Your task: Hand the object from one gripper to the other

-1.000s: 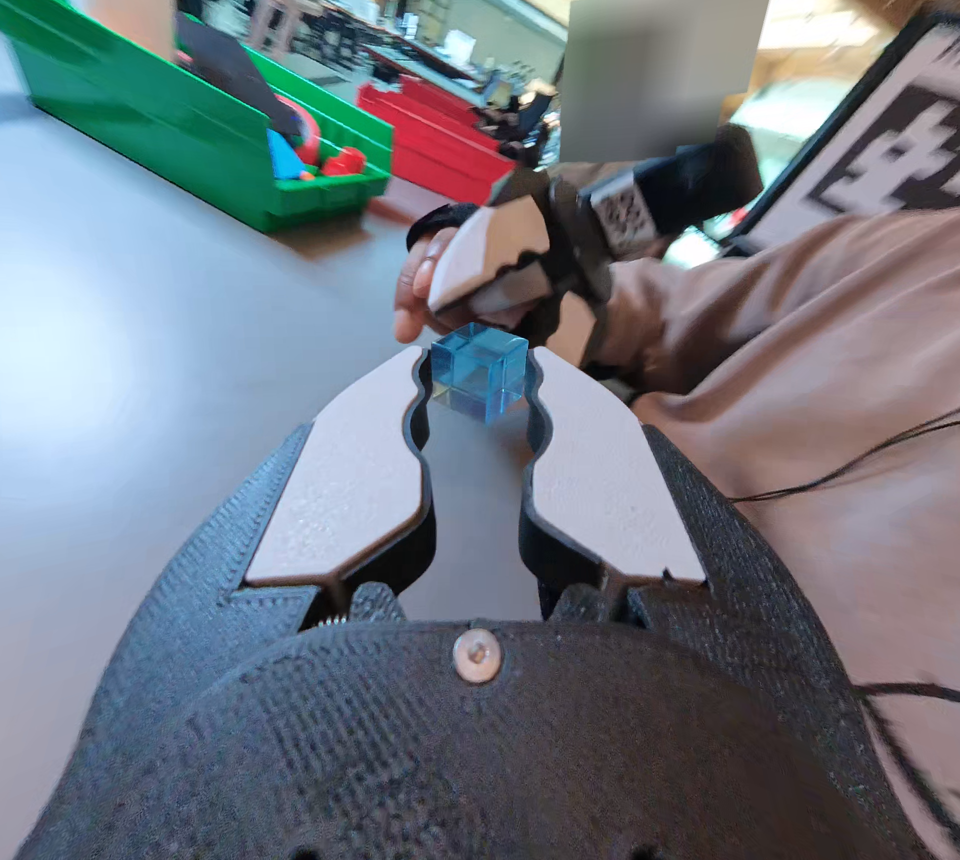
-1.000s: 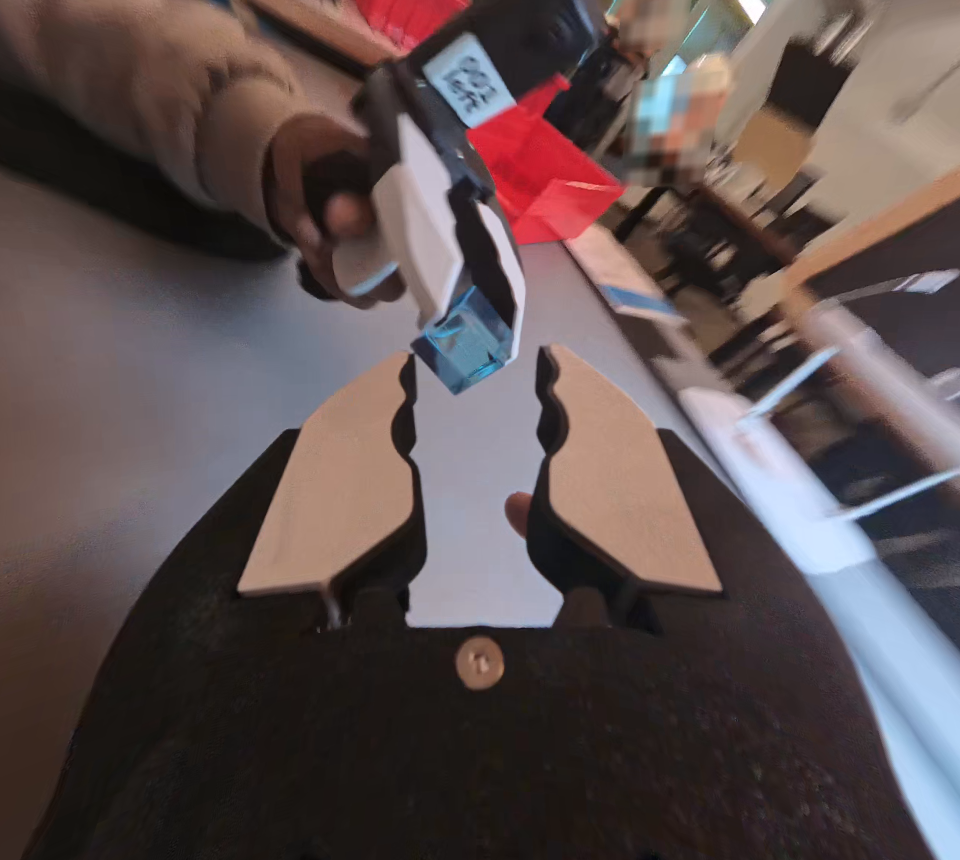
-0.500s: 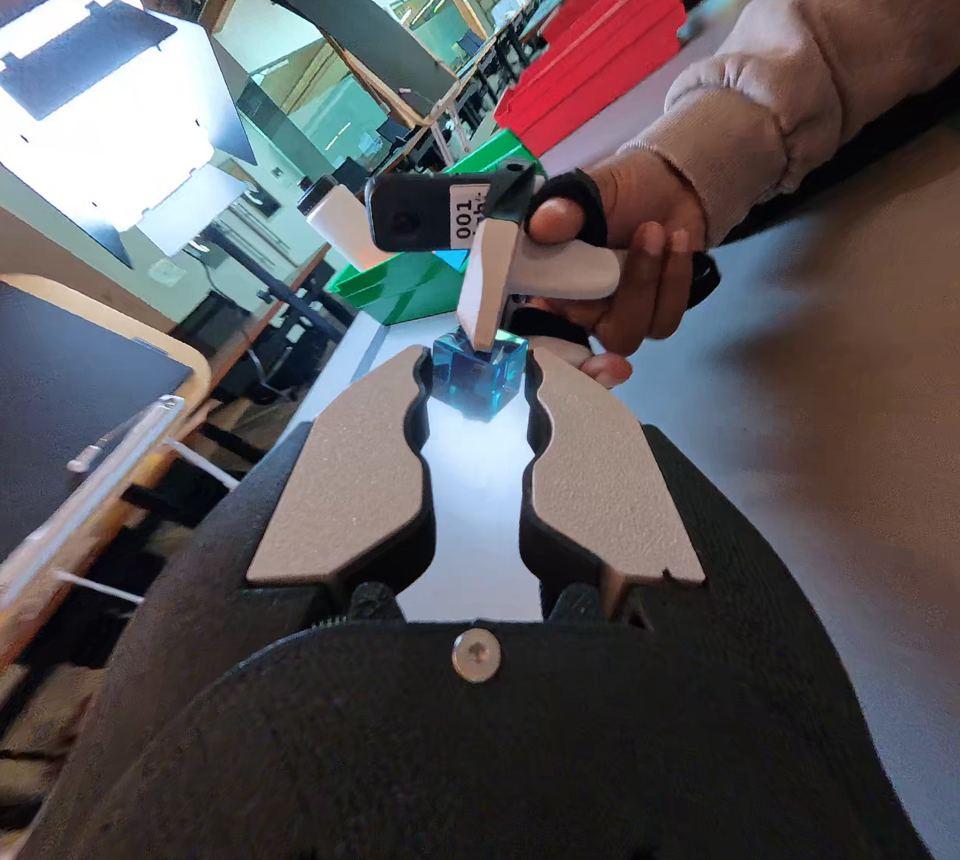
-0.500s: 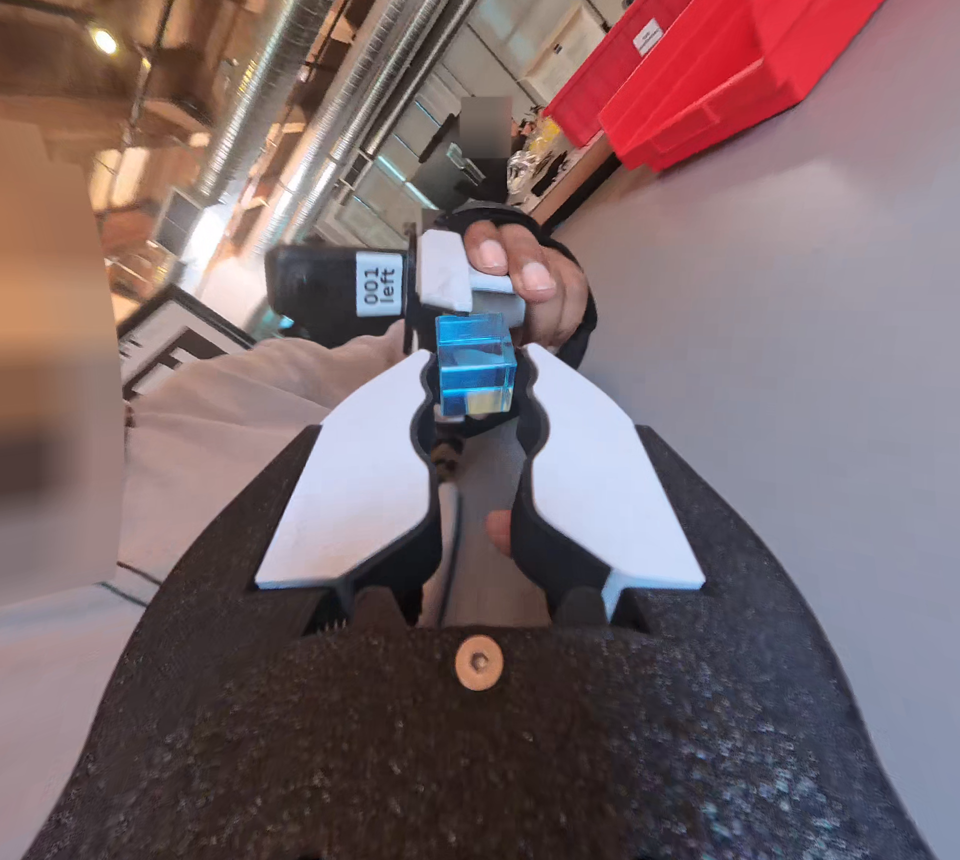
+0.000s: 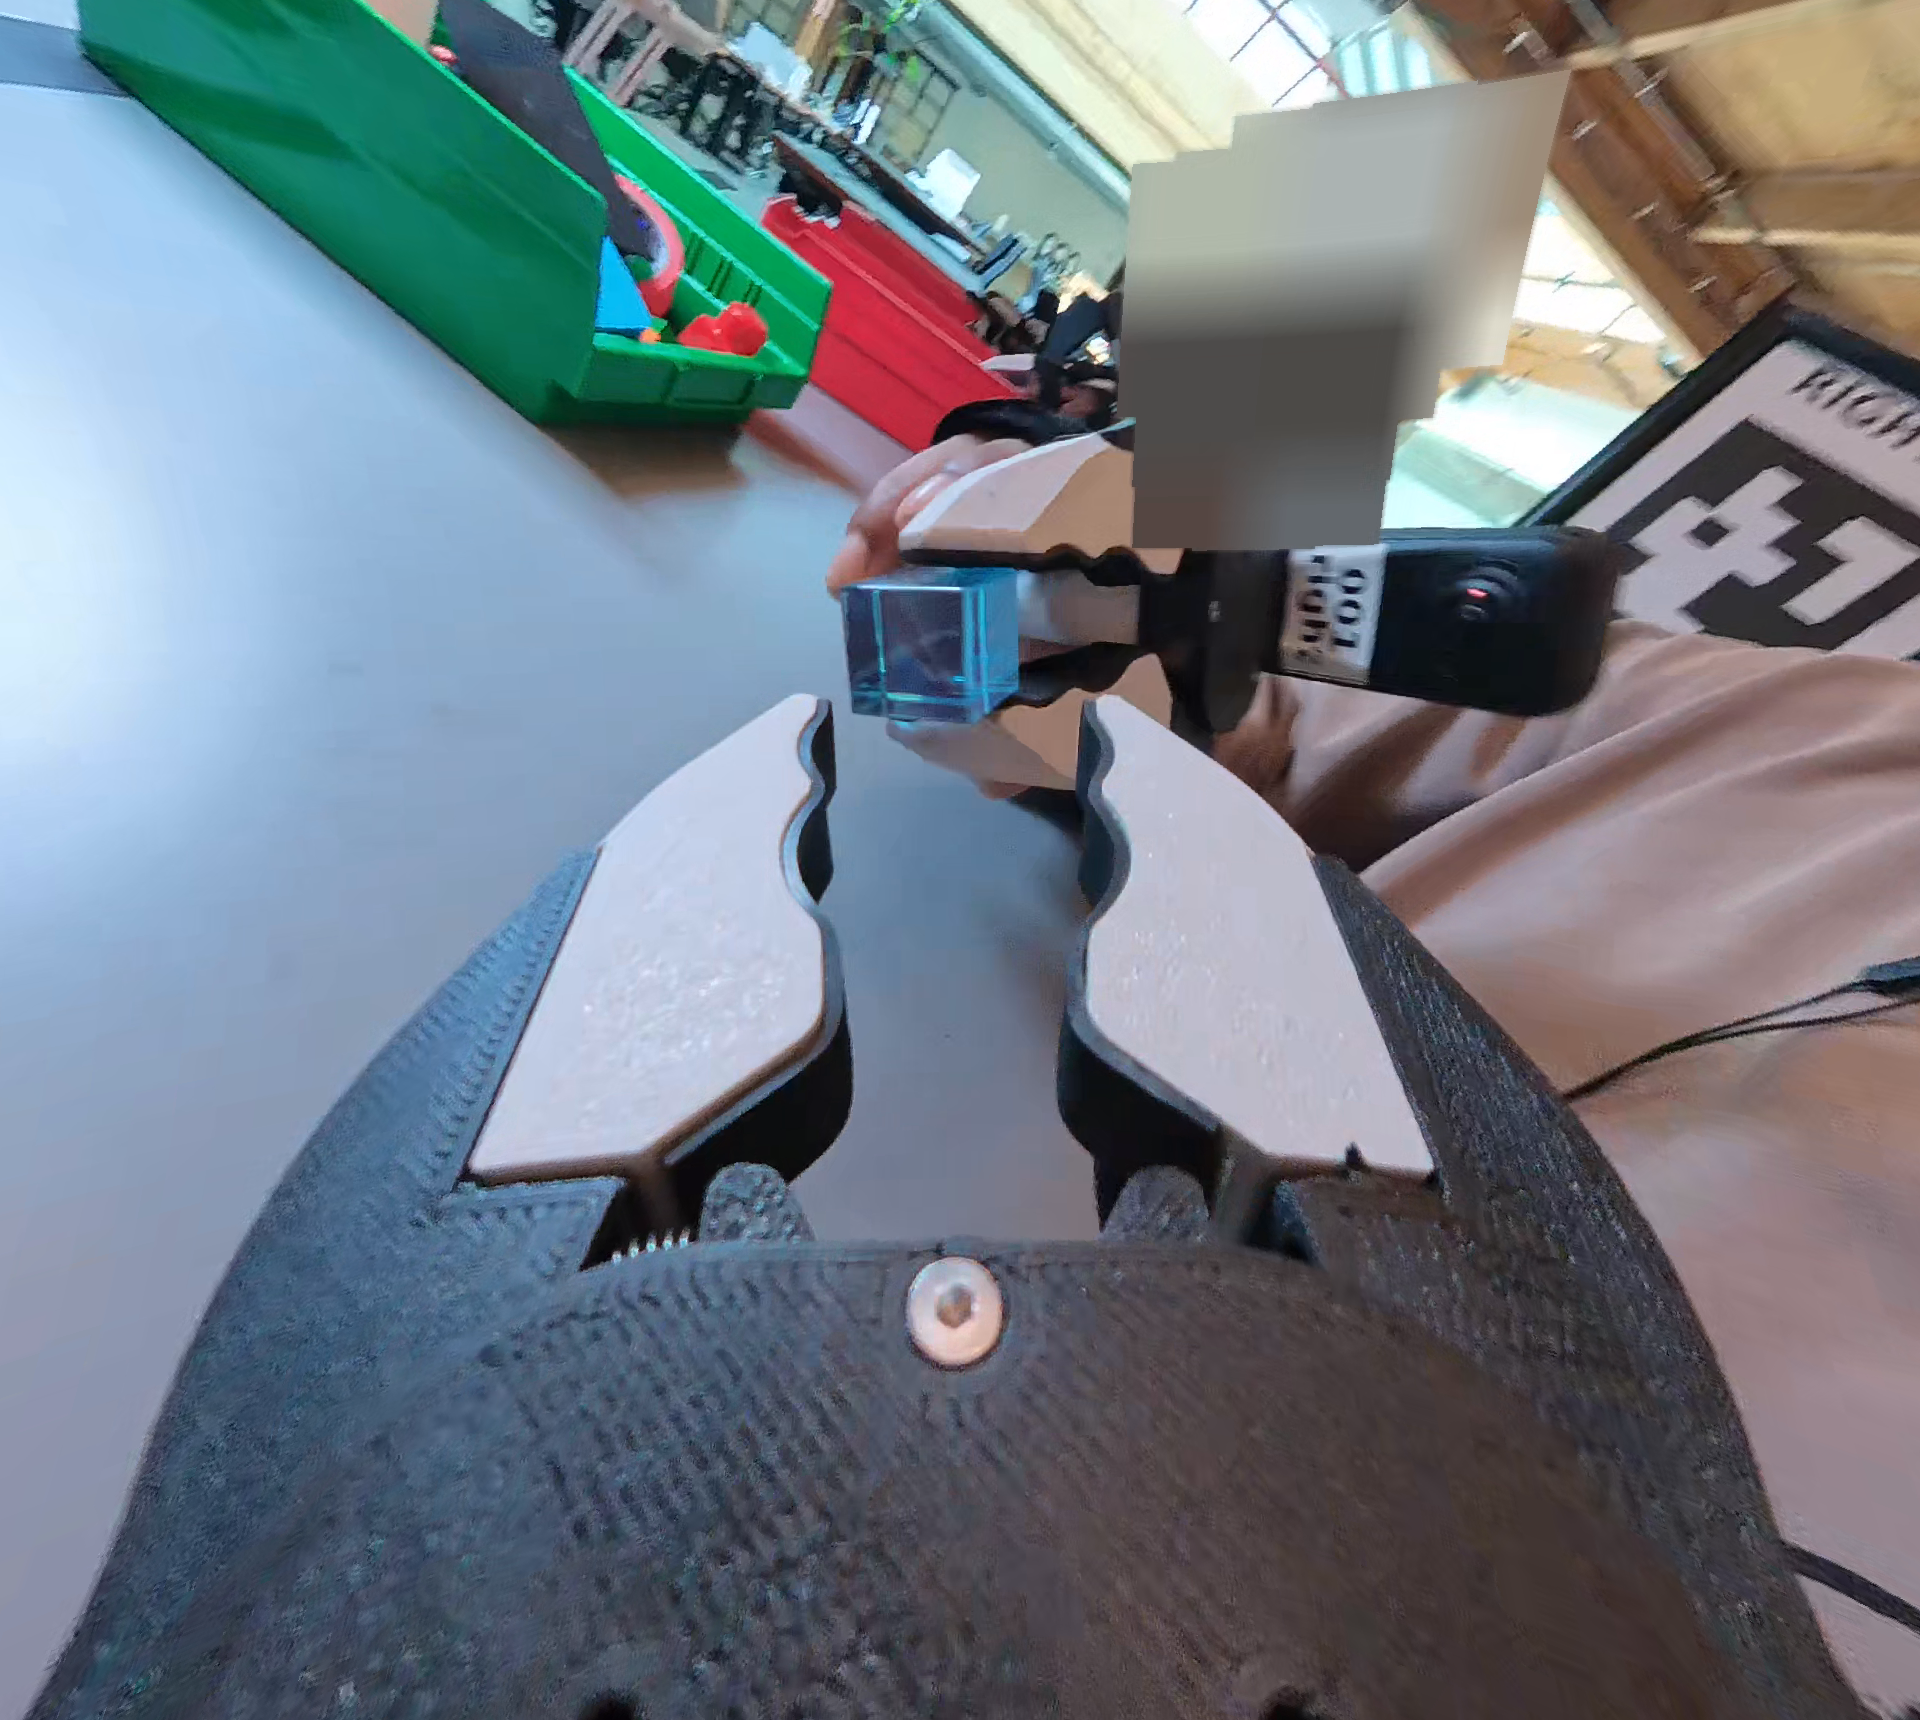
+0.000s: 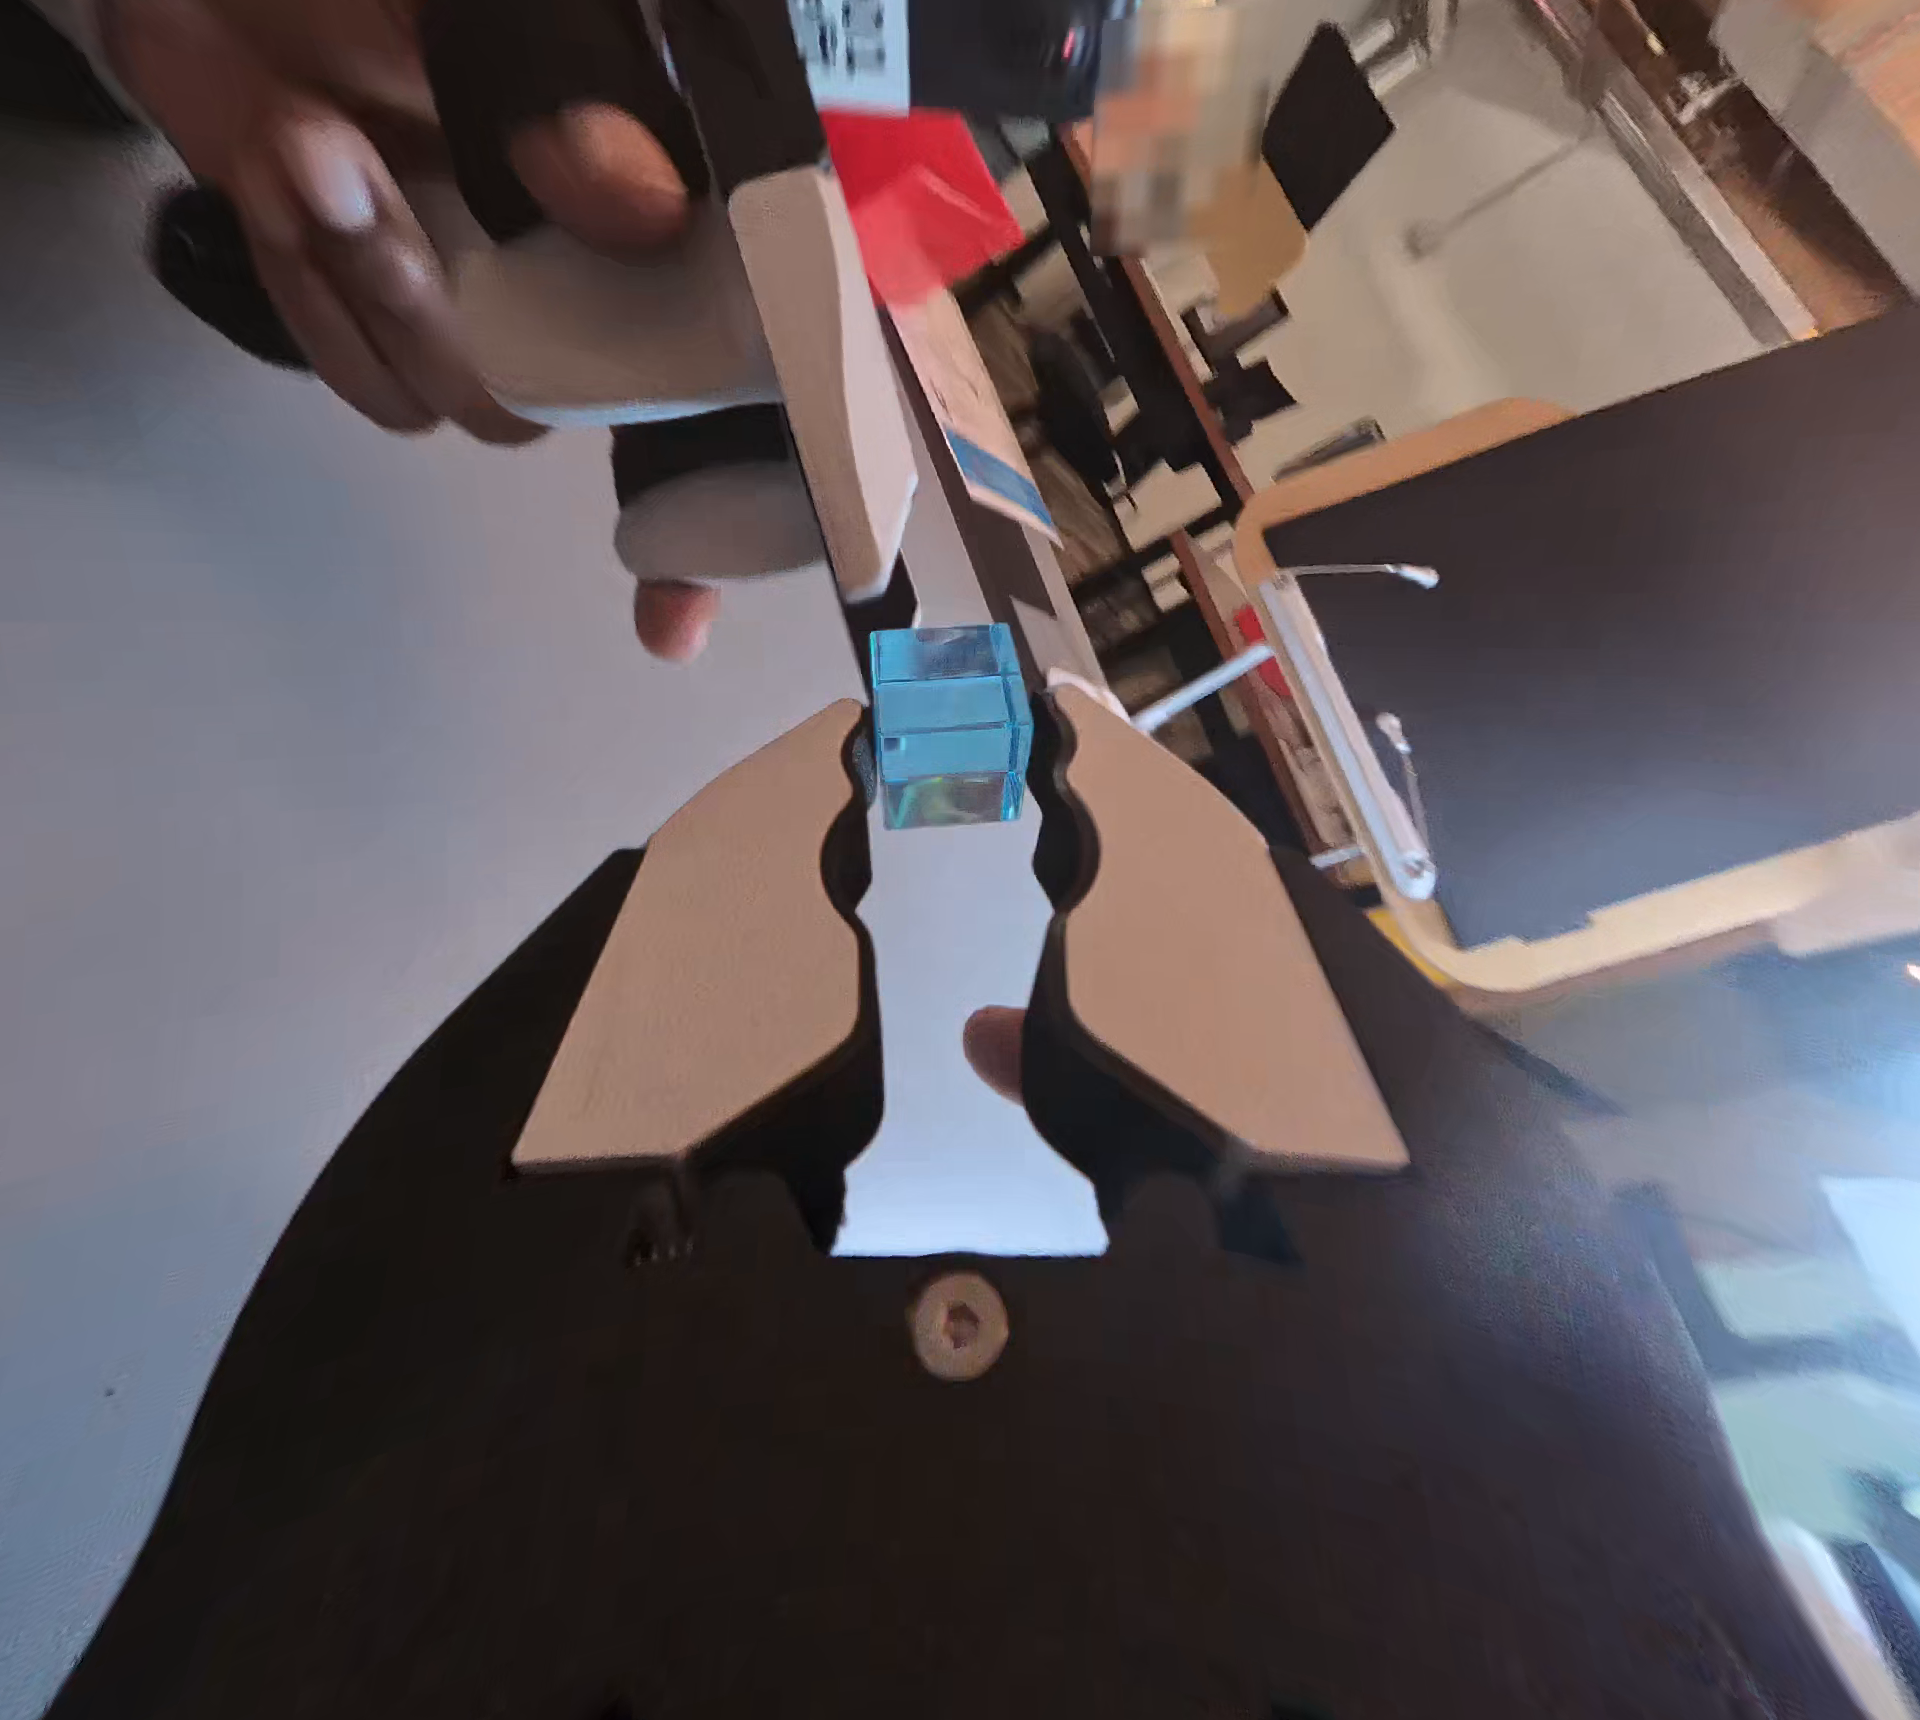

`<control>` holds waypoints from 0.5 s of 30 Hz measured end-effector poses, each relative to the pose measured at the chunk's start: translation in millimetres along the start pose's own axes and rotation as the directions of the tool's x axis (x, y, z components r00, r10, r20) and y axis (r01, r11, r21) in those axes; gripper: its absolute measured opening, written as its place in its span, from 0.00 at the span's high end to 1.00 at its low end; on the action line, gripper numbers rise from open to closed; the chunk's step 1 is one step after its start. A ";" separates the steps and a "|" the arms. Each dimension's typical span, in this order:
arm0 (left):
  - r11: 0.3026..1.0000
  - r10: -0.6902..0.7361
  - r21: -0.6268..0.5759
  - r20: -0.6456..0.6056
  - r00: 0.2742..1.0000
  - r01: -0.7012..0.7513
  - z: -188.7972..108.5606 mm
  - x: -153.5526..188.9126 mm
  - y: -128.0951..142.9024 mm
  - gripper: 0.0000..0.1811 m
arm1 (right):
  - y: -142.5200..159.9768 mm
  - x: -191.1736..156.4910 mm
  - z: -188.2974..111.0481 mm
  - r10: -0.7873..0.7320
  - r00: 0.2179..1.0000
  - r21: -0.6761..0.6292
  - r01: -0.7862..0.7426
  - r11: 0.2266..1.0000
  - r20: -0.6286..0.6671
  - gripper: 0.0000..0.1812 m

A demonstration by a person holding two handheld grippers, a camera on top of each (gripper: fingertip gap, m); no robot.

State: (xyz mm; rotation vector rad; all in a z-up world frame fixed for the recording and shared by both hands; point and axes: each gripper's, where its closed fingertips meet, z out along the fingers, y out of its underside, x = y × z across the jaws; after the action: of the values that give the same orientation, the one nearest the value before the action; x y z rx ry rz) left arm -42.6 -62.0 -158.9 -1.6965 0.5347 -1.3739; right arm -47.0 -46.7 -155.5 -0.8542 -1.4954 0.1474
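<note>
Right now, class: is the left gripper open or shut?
Open. In the left wrist view the left gripper shows a wide gap between its fingers, empty; the cube sits beyond them, clamped in the right gripper.

Clear blue glassy cube (image 6: 951, 740) gleams, smooth and glossy; the gripper's pale finger pads (image 5: 686, 964) look grainy matt, black printed-plastic body (image 5: 935, 1514) ribbed.

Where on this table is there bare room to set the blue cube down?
The widest bare patch of the grey table lies left of the open left tool, in front of the green bin. It is crowded on the right, where the right tool grips the blue cube beside the person's sleeve, and at the back along the red bins.
</note>
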 end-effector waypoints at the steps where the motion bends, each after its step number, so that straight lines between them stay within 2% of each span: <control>1: 0.999 0.033 -0.008 0.051 0.998 -0.033 1.3 -4.5 1.7 0.75 | 3.7 -0.9 1.7 -0.045 0.999 -0.051 0.044 0.998 -0.019 0.84; 3: 0.991 0.130 -0.045 0.173 0.976 -0.124 3.5 -15.3 5.2 0.75 | 9.4 -7.0 5.6 -0.116 0.993 -0.136 0.113 0.984 -0.015 0.84; 5: 0.972 0.226 -0.124 0.256 0.940 -0.200 6.0 -22.7 12.0 0.76 | 7.8 -14.3 8.5 -0.147 0.989 -0.163 0.144 0.976 -0.008 0.84; 8: 0.956 0.273 -0.193 0.297 0.915 -0.223 8.8 -25.8 19.3 0.80 | 10.1 -21.1 12.2 -0.180 0.984 -0.214 0.177 0.961 0.010 0.85; 10: 0.962 0.240 -0.194 0.255 0.937 -0.193 7.7 -23.4 20.5 0.80 | 6.5 -22.3 11.3 -0.168 0.985 -0.168 0.170 0.971 0.025 0.85; 12: 0.979 0.166 -0.141 0.125 0.978 -0.149 6.7 -11.9 16.4 0.80 | -5.9 -20.6 6.4 0.020 0.997 -0.057 -0.016 0.998 0.073 0.84; 13: 0.986 0.137 -0.103 0.035 0.990 -0.133 5.0 -3.2 12.8 0.80 | -15.1 -19.5 2.0 0.147 0.980 0.012 -0.150 0.989 0.136 0.82; 14: 0.991 0.108 -0.068 -0.063 0.992 -0.112 2.1 6.8 8.5 0.80 | -24.1 -17.3 -3.2 0.294 0.930 0.063 -0.314 0.947 0.221 0.80; 15: 0.995 0.090 -0.032 -0.145 0.985 -0.096 -1.6 15.8 3.1 0.80 | -31.2 -12.8 -8.3 0.443 0.842 0.084 -0.488 0.869 0.309 0.79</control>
State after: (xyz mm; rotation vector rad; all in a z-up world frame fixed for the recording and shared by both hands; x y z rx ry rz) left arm -38.8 -76.4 -152.5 -1.5906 0.7179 -1.4331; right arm -53.9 -79.6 -146.7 -1.0892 -1.4826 0.7732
